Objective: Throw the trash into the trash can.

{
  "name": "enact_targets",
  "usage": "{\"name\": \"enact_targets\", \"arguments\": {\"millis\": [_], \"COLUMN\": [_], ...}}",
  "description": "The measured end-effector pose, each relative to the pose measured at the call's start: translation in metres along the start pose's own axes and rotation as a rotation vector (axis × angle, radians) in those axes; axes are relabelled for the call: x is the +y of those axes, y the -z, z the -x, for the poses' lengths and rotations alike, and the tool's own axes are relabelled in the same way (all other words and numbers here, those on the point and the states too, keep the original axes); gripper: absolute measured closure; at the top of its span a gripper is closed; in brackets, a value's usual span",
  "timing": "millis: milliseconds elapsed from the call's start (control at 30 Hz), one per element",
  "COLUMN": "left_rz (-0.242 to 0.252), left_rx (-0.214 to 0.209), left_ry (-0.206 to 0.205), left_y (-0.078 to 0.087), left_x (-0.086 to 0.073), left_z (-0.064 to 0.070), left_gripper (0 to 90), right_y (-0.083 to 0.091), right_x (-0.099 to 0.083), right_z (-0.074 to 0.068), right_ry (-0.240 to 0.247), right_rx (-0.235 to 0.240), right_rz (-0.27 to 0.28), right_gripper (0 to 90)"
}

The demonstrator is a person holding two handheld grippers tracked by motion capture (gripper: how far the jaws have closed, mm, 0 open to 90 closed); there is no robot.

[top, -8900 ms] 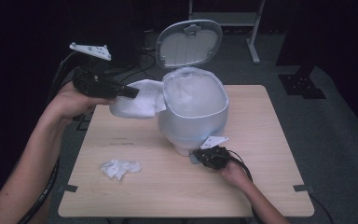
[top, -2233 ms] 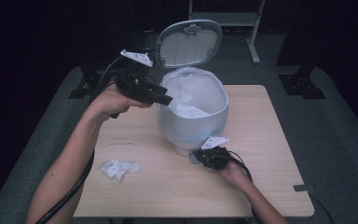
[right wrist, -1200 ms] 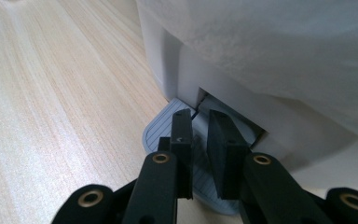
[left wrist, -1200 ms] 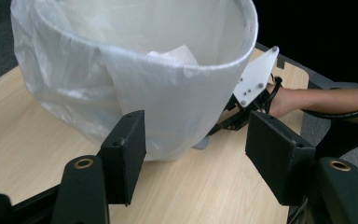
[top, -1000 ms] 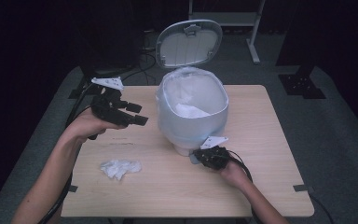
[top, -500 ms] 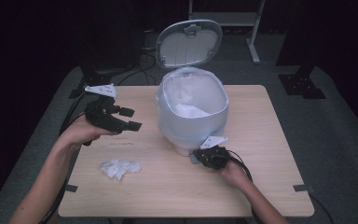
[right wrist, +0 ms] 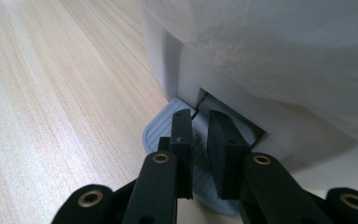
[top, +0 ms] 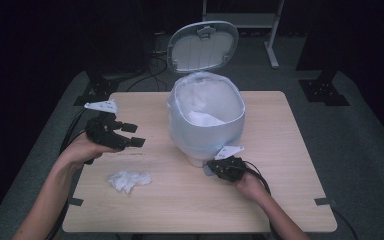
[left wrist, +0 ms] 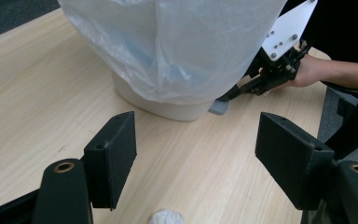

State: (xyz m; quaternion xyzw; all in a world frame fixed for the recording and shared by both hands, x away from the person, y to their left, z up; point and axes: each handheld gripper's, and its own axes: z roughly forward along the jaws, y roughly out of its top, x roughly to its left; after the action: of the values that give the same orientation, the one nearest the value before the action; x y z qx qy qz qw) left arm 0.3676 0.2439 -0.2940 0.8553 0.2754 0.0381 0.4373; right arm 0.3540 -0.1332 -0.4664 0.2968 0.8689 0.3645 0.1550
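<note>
The crumpled tissue (top: 129, 180) lies on the table (top: 290, 150) nearest the person, cut off in the left gripper view. The left gripper (top: 132, 135) hangs above it, jaws wide apart. The right gripper (top: 211, 165), jaws nearly together, presses the bin (top: 206, 122)'s pedal (right wrist: 168, 135), partly hidden under the bag (left wrist: 177, 42)
</note>
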Motion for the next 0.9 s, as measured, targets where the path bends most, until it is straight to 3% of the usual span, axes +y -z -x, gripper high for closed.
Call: {"name": "enact_targets", "arguments": {"millis": [900], "left_rz": [-0.025], "left_rx": [0.063], "left_ry": [0.020], "left_y": [-0.008], "left_x": [-0.051], "left_z": [-0.009], "left_gripper": [25.6], "right_y": [0.000], "right_x": [0.002], "right_z": [0.000], "right_ry": [0.006], "right_rx": [-0.004], "right_rz": [-0.015], "right_gripper": [79.7]}}
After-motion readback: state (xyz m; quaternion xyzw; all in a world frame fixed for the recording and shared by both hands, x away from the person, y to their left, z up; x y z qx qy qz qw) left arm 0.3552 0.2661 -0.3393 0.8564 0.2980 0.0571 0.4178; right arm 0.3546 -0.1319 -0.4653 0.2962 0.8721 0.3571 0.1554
